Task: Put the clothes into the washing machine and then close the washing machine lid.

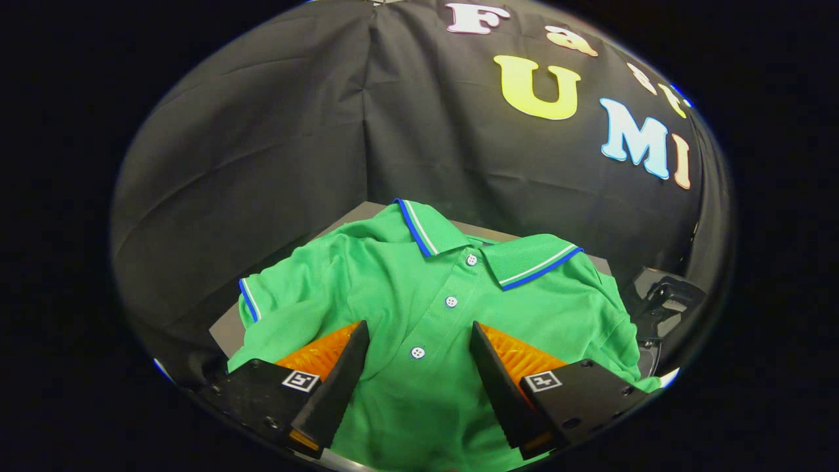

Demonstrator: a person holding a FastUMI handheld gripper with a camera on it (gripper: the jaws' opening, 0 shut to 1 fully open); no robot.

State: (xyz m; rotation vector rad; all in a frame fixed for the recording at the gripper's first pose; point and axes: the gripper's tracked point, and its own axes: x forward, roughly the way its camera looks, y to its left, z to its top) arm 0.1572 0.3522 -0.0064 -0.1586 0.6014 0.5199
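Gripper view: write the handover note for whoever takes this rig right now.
Gripper: open, fingers spread either side of the button placket, not pressing on it.
Green polo shirt: lies front-up on a grey surface, collar toward the black cloth wall, lowest button between the fingers.
Done: nothing yet; the shirt is ungrasped.
Left: close on the shirt, lift it, put it into the washing machine, shut the lid.
A dark object sits beside the shirt; I cannot tell what it is.
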